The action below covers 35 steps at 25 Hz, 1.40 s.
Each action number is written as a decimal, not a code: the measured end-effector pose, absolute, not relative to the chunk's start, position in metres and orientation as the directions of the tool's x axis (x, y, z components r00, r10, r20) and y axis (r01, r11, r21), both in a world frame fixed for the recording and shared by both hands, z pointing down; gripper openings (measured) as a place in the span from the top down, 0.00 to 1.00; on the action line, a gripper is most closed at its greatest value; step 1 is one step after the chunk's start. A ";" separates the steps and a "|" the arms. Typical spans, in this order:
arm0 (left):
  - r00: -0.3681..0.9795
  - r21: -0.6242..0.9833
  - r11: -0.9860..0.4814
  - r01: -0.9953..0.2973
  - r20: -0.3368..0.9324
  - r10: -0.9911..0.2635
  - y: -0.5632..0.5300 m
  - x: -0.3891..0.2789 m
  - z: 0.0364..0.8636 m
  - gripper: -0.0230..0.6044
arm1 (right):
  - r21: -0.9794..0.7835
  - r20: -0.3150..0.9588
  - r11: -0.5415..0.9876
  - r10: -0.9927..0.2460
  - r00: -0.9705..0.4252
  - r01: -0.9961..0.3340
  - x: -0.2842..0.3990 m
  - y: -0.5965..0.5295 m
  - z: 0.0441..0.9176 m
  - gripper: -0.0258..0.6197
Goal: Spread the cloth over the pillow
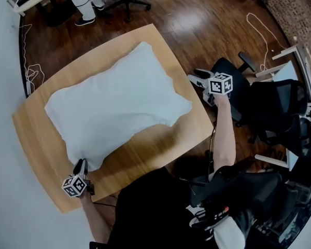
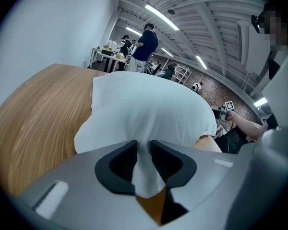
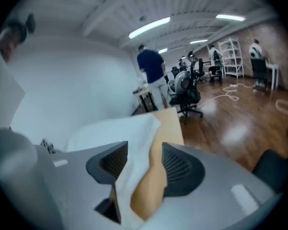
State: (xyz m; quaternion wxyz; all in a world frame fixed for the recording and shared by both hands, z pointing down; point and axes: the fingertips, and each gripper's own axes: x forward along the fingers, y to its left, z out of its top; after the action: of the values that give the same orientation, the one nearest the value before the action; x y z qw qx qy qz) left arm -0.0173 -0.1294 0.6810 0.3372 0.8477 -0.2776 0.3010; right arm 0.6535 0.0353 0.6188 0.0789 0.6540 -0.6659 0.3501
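Wooden table (image 1: 160, 144), puffy white cloth (image 1: 116, 100), corner in left tongs (image 1: 82, 166), right tongs (image 1: 198, 78) agape.

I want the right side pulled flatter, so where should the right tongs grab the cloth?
Probably the cloth corner that juts toward the right tongs, coming in low from the table's right edge: it looks thin and flat on bare wood.

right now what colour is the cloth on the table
Plain white cloth, clearest in the head view.
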 end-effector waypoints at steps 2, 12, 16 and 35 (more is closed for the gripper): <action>0.655 0.398 -0.614 -0.681 0.705 -0.270 -0.130 -0.016 0.682 0.81 | -0.466 0.471 -0.082 -0.866 -0.168 -0.881 0.658 -0.036 0.624 0.61; 0.630 0.387 -0.586 -0.712 0.720 -0.291 -0.136 0.008 0.693 0.82 | -0.547 0.592 -0.129 -0.758 -0.274 -0.827 0.670 -0.211 0.691 0.94; 0.638 0.406 -0.571 -0.714 0.713 -0.291 -0.134 0.004 0.691 0.82 | -0.467 0.563 -0.130 -0.807 -0.181 -0.875 0.685 -0.222 0.657 0.95; 0.648 0.415 -0.561 -0.716 0.693 -0.315 -0.132 -0.009 0.696 0.82 | -0.476 0.796 0.137 -0.353 -0.492 -0.869 0.549 0.094 0.726 0.74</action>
State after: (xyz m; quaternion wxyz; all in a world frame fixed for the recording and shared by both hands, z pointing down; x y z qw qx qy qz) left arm -0.0086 -0.1316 0.6956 0.3529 0.8364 -0.3081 0.2844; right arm 0.5493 0.0942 0.7264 0.2604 0.4316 -0.7075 0.4954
